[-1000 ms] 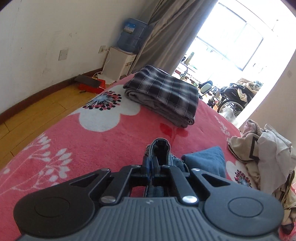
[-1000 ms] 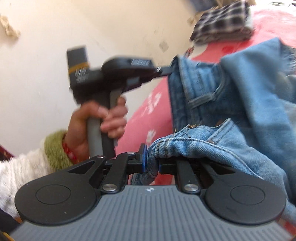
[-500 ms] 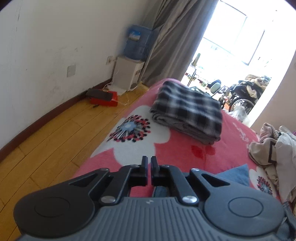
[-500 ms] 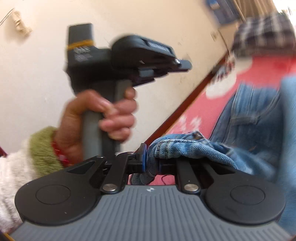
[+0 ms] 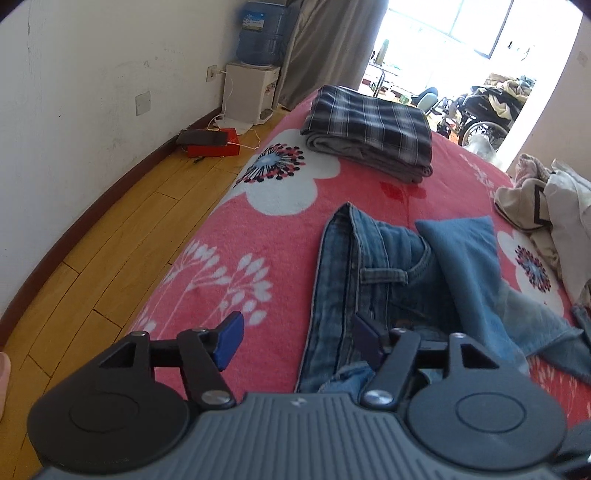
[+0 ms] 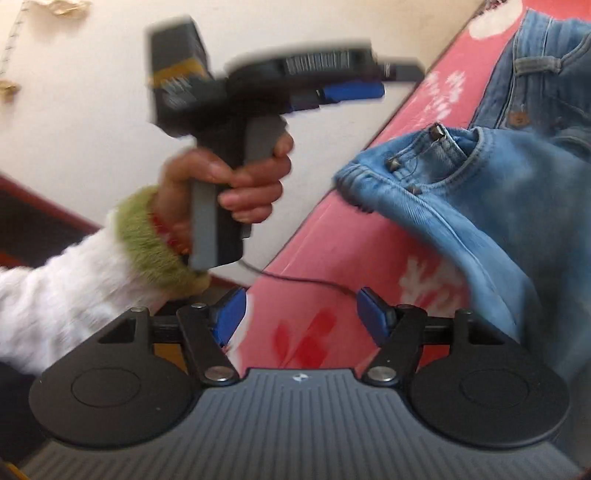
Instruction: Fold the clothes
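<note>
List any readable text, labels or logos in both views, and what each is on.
No text reads in either view.
Water jug label: printed, too small to read.
Left gripper barcode-like sticker: motion-blurred.
Gripper bodies: a small emblem, no letters.
Jeans rivets: too small.

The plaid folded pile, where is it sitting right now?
In the left wrist view, the plaid folded pile lies at the far end of the red blanket, beyond the jeans.
</note>
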